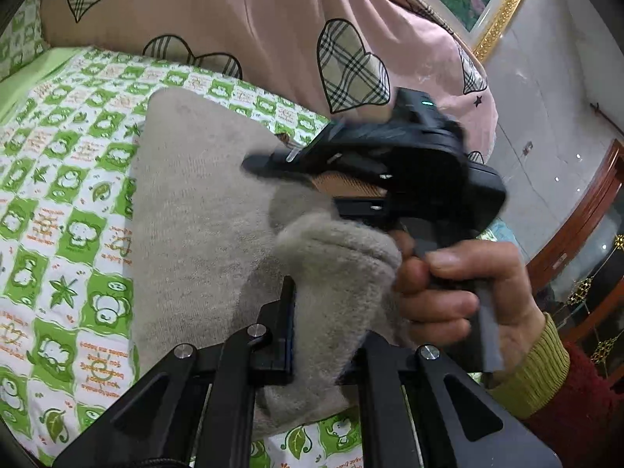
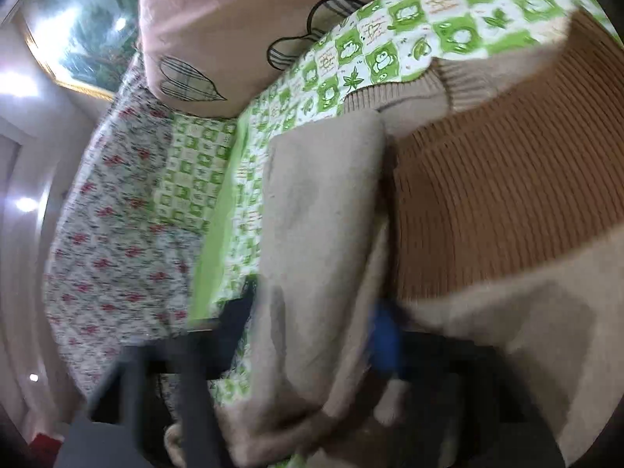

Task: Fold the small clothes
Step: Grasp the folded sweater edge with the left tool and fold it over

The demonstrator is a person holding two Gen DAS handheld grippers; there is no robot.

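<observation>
Bedsheet (image 1: 58,202) lies bare to the left; a pink quilt (image 1: 241,19) crowds the far edge. Left claw (image 1: 323,312) pinches the beige sweater (image 1: 195,202) (bunched up); right claw (image 1: 312,179) clamps its fold nearby.

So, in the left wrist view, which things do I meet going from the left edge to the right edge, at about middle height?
Green patterned sheet → beige knitted garment → right gripper, black → hand on its handle → wooden furniture at the far right.
</observation>
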